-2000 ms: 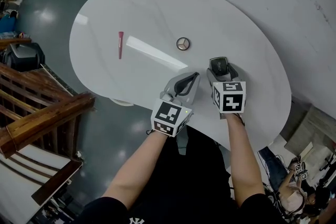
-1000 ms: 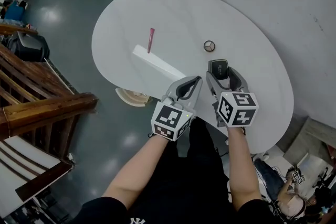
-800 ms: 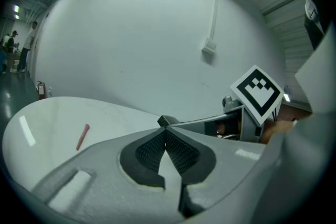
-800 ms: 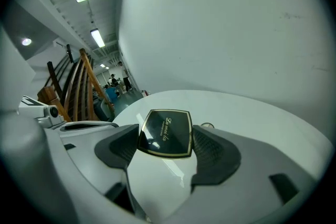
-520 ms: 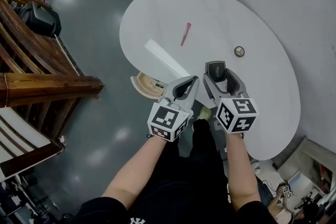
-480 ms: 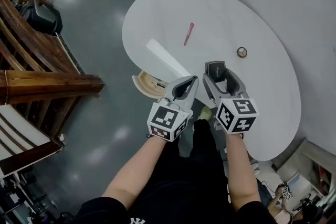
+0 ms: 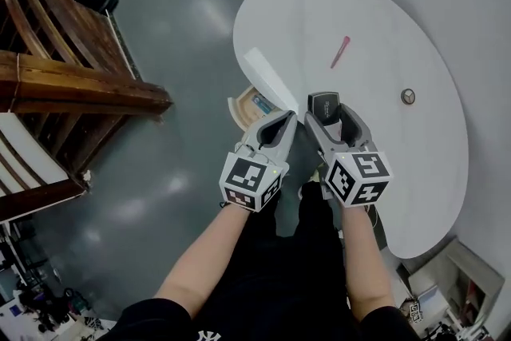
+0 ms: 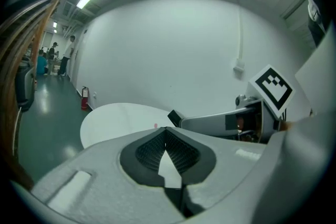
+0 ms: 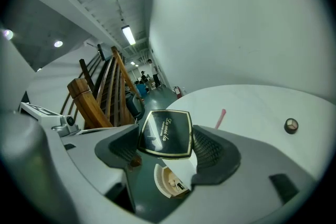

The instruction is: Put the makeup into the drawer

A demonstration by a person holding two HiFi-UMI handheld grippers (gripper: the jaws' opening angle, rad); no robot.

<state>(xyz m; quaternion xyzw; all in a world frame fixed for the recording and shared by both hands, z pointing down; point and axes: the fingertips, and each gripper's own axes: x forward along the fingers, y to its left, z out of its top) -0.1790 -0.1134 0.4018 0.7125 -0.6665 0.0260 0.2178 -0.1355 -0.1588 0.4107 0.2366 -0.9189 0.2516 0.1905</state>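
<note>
Head view: white tabletop (image 7: 383, 12), open drawer (image 7: 243, 104) below its edge. Right tongs (image 7: 329, 114) clamped on black compact (image 9: 164, 134), aloft by that edge, near the drawer. Left tongs (image 7: 281, 124) pressed together, empty, just beside. Pink stick (image 7: 341, 52) and small round pot (image 7: 408, 97) farther back on tabletop.

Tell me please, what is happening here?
A person holds tongs in each hand. The right tongs grip a black compact close to the open drawer at the edge of the white table. The left tongs are shut and empty. A pink stick and a small round item lie on the table.
</note>
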